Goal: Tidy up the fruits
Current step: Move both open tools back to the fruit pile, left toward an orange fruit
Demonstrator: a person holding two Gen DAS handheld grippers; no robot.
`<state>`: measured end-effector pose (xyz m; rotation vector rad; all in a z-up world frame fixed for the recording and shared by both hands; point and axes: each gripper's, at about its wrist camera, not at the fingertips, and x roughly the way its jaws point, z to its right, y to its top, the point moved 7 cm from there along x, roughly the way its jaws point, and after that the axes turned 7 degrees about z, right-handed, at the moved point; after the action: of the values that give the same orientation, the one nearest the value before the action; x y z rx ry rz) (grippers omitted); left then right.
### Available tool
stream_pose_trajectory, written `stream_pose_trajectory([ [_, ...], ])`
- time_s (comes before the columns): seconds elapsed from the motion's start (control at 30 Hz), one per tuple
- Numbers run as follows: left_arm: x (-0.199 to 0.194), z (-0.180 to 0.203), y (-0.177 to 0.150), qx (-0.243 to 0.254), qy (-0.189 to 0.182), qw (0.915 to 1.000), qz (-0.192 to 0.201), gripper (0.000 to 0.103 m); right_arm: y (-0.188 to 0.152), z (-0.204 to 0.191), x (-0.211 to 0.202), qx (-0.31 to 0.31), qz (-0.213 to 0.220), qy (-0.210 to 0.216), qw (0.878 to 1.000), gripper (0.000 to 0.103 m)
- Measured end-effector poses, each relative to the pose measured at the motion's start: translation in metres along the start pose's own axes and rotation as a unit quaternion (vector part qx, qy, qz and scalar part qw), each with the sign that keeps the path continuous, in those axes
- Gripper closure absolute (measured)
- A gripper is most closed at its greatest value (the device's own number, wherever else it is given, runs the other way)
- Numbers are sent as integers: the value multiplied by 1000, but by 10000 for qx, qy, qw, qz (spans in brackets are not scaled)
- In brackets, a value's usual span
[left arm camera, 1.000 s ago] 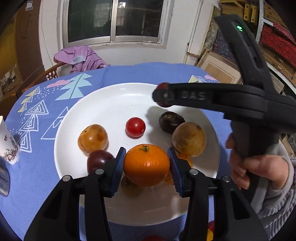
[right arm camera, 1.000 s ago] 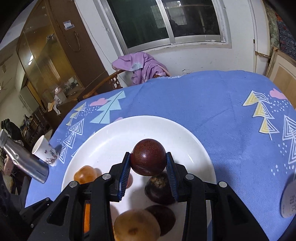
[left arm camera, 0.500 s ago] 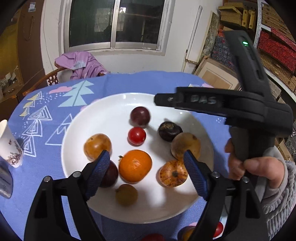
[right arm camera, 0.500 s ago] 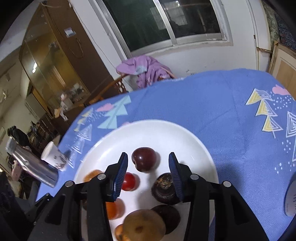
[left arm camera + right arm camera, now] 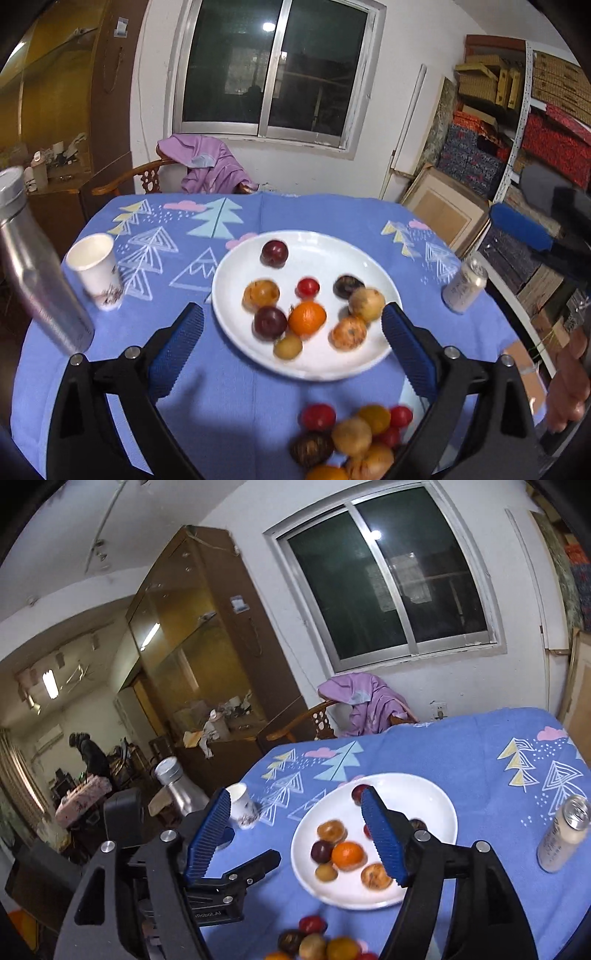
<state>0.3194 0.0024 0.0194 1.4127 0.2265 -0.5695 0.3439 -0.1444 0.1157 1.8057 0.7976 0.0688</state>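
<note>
Both my grippers empty, jaws opening: left gripper, right gripper. White plate of fruit beyond the fingertips; loose fruit pile below them. Fruits likely small, round, smooth, bruisable: pinch gently across the middle.

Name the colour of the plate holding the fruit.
White; the plate shows best in the left wrist view.

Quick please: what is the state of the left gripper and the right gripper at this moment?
Left gripper: jaws opening, wide apart, holding nothing; the white plate lies beyond.
Right gripper: jaws opening, holding nothing.
</note>
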Motion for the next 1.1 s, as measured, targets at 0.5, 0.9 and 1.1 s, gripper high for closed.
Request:
stream_pose_trajectory([
  [0.5, -32, -2, -136, 183, 191, 9954, -923, 8, -120, 78, -69, 1063, -578, -809, 9894, 17],
  [0.9, -15, -4, -146, 381, 112, 9922, -1179, 4, -123, 92, -73, 1262, -536, -901, 9864, 17],
  [1.1, -36, -67, -130, 11, 1173, 9892, -878, 4, -120, 100, -79, 1449, -436, -883, 9845, 17],
])
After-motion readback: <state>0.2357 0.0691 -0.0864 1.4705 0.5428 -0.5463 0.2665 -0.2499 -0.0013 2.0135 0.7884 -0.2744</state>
